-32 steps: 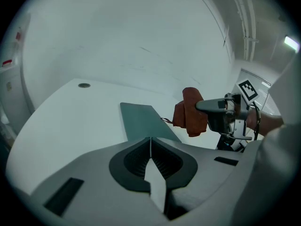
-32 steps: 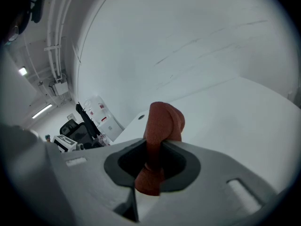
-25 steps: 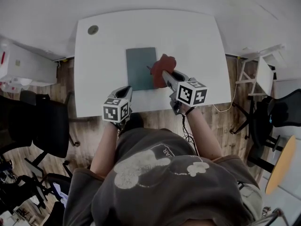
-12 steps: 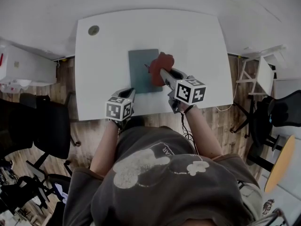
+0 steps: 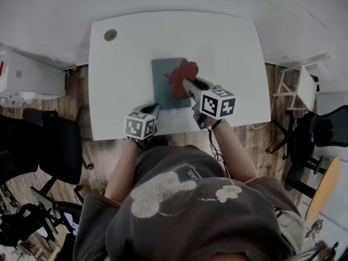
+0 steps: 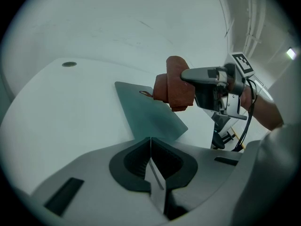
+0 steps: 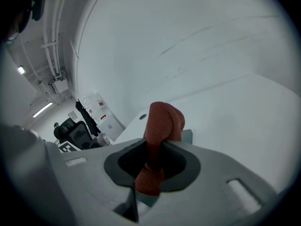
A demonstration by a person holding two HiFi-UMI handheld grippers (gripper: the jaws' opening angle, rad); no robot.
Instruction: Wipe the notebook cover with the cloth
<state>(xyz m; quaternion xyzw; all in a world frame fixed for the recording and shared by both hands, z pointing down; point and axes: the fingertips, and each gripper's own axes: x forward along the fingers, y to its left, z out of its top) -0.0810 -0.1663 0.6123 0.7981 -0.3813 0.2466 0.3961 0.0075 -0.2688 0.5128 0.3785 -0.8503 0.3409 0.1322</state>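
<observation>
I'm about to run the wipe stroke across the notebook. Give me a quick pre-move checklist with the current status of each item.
1. Cloth gripped: ok. The right gripper is shut on the cloth.
2. Cloth over the cover: ok. It sits over the right edge of the notebook.
3. Cloth pressing on the cover: cannot tell.
4. Notebook flat and closed on the table: ok.
5. Notebook steadied: not ok. The left gripper is shut, empty and short of the notebook.

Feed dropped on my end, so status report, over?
Right tool shut on cloth, at notebook right edge. Left tool shut, empty, by table near edge. Nothing in the way.
</observation>
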